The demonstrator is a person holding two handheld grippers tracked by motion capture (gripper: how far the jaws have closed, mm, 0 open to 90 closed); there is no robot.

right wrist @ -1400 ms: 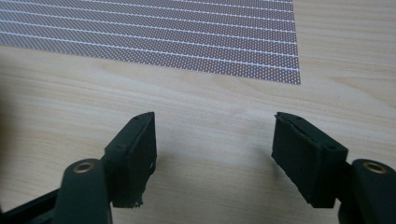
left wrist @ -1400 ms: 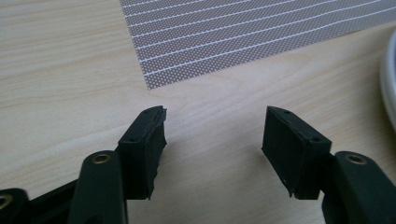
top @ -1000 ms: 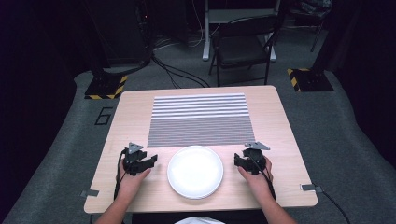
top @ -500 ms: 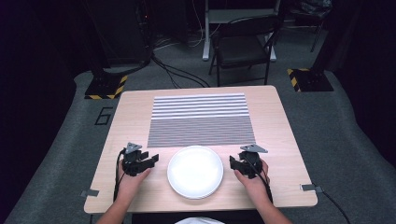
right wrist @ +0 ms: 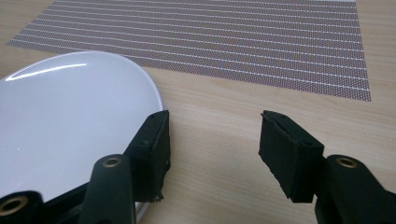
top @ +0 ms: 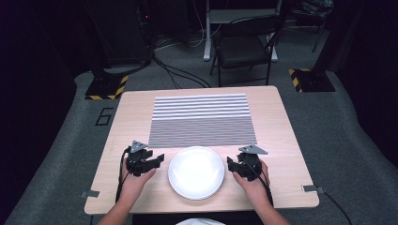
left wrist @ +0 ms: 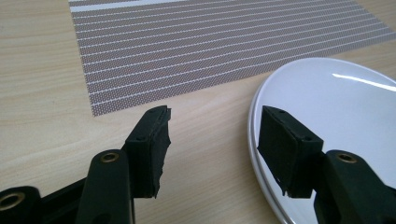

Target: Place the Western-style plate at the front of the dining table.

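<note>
2 grippers flank a white plate (top: pixel 196 171) at the near edge of the table (top: pixel 286 131).

The left gripper (top: pixel 149 163) and the right gripper (top: pixel 233 165) each stand beside the plate, 1 on each side, and I judge this is so that both can take its rim together. The jaws of both are apart with nothing pressed between them; the left jaws have just been opening, the right a little too. In the left gripper view 1 jaw hangs over the plate rim (left wrist: pixel 254 135) and the other over bare wood. The plate lies near the person, just before the striped mat (top: pixel 202 120). The table is light wood; behind it are a folding chair (top: pixel 244 47), grey floor and cables.
</note>
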